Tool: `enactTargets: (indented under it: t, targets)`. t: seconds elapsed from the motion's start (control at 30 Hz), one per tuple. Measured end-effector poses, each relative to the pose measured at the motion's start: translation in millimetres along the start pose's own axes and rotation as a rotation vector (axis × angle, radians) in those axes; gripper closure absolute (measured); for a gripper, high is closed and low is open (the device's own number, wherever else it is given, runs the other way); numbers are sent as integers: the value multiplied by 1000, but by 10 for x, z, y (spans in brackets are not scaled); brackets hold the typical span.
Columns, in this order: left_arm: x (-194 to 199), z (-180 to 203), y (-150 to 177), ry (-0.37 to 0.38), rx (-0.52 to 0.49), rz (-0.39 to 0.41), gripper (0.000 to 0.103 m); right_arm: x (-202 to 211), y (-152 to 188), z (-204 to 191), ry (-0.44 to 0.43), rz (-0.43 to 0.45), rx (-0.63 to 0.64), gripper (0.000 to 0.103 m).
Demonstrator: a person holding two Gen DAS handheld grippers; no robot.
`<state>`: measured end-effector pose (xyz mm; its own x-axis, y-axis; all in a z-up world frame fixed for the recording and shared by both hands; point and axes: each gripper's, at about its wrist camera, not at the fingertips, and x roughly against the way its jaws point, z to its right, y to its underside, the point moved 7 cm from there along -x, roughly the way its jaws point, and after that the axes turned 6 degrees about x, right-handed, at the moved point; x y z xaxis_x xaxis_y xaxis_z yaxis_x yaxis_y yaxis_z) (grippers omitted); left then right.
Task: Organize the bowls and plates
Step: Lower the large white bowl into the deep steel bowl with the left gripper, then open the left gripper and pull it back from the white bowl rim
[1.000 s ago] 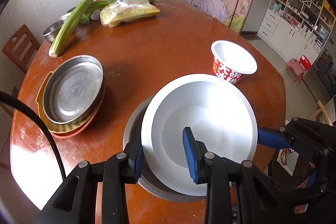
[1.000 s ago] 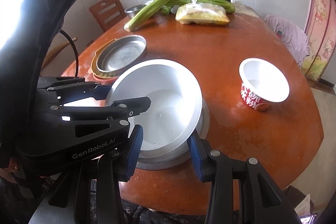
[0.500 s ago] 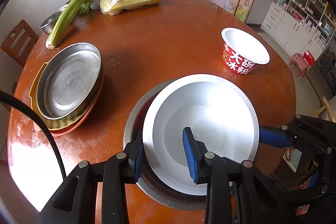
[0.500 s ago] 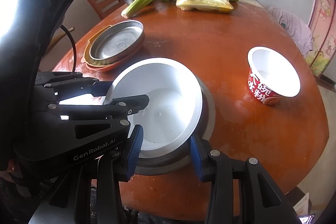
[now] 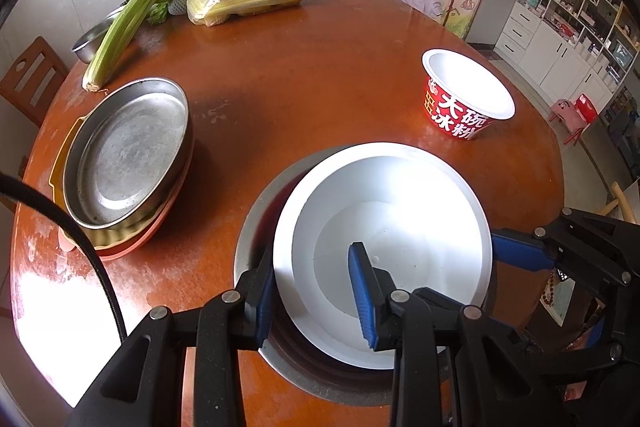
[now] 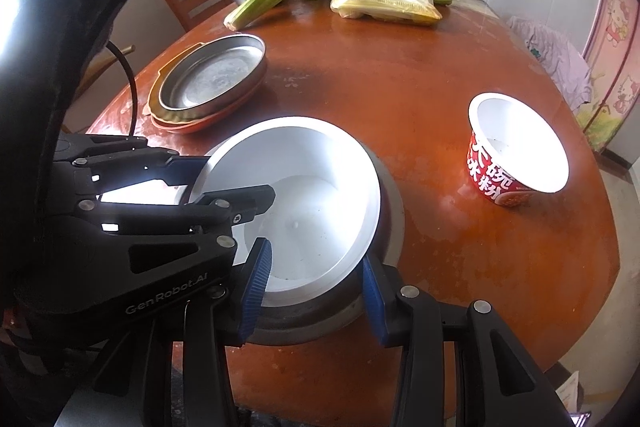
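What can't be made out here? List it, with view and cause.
- Plates under the steel pan: both views, the pan covers all but their edges.
- Metal basin interior: both views, the white bowl fills it.
- Small steel bowl: left wrist view, celery hides most.
- Left tongs grip on the white bowl: pad contact unclear in both views.
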<state>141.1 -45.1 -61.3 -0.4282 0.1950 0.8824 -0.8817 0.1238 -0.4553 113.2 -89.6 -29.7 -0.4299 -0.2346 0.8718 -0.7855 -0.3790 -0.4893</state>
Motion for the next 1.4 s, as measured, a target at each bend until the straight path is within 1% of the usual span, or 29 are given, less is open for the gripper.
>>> enactTargets:
  t: [0.17, 0.5, 0.7, 0.93, 1.13, 1.2, 1.4]
  targets:
    - [2, -29, -21, -2, 1, 4, 69, -6, -10, -1, 7, -1, 7, 58]
    - [41, -65, -20, 20, 9, 17, 69, -19, -31, 23, 9, 0, 4, 58]
    - [113, -71, -22, 18, 5, 45, 69, -3, -58, 61, 25, 11, 1, 58]
    - [166, -92, -24, 23, 10, 60, 69, 3, -59, 53, 42, 16, 5, 58]
    - [232, -123, -27, 9, 15, 80, 67, 61, -86, 62, 60, 45, 6, 56]
    - [257, -118, -34, 7, 14, 90, 66, 75, -92, 69, 59, 53, 3, 54]
    - [310, -105, -68, 1, 13, 111, 64, 104, -109, 73, 46, 70, -7, 54]
